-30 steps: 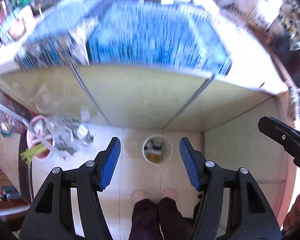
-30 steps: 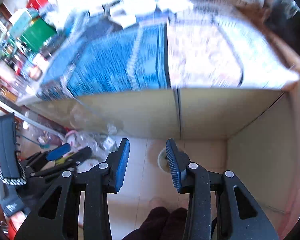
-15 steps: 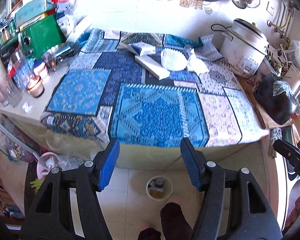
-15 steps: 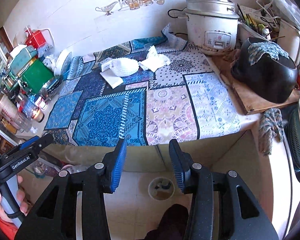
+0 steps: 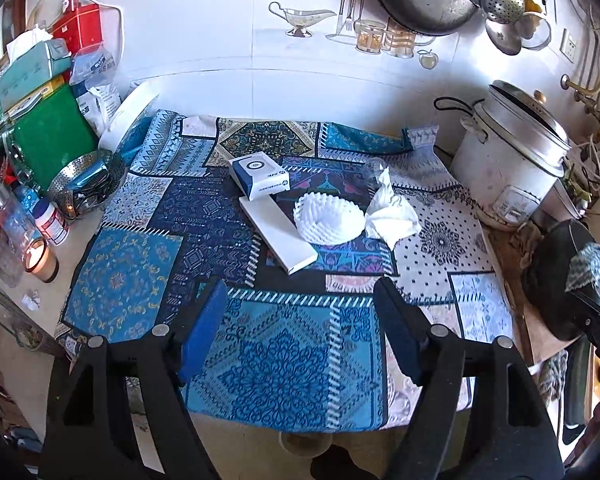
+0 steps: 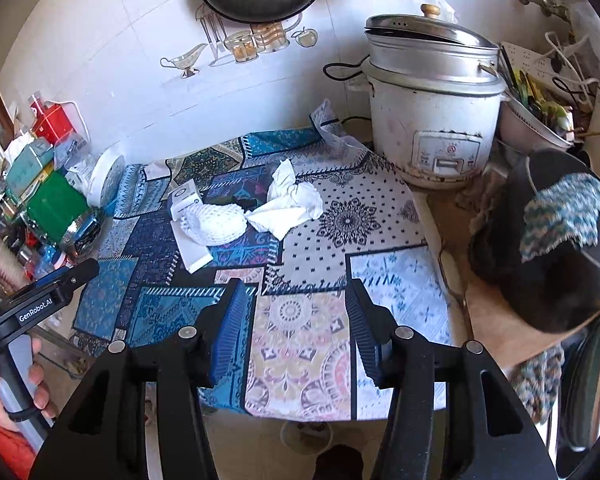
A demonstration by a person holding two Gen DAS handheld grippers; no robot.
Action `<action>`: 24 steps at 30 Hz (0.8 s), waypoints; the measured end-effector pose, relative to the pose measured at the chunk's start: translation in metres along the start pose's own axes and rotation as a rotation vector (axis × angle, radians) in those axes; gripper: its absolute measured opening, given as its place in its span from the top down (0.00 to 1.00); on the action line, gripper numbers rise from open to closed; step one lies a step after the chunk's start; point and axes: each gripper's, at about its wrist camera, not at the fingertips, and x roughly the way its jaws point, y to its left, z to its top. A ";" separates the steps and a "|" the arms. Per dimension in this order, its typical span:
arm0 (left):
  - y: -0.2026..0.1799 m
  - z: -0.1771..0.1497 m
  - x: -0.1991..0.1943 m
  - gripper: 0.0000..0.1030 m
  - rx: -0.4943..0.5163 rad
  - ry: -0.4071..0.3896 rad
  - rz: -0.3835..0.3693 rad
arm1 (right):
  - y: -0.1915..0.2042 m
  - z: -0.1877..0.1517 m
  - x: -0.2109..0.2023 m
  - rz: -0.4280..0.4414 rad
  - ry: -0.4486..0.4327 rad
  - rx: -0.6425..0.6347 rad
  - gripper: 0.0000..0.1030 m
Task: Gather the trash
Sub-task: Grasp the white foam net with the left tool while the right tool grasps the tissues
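Both my left gripper [image 5: 296, 332] and right gripper [image 6: 294, 330] are opening, empty, above the patterned blue cloth [image 5: 280, 356]; next I reach for the white foam fruit net [image 5: 327, 219].

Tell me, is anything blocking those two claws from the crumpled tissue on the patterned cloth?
Nothing visible. Only bare patterned cloth lies between the right gripper, its empty jaws opening, and the crumpled tissue. The left gripper also opens empty; the foam net sits beside the tissue.
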 end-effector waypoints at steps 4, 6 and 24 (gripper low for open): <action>-0.013 0.022 0.037 0.14 -0.020 0.024 0.018 | -0.011 0.026 0.030 -0.011 0.028 -0.032 0.51; -0.016 0.032 0.056 0.14 -0.016 0.061 0.017 | -0.016 0.032 0.045 -0.002 0.054 -0.015 0.51; -0.017 0.080 0.231 0.09 0.193 0.300 -0.155 | -0.005 0.075 0.179 -0.079 0.207 0.159 0.51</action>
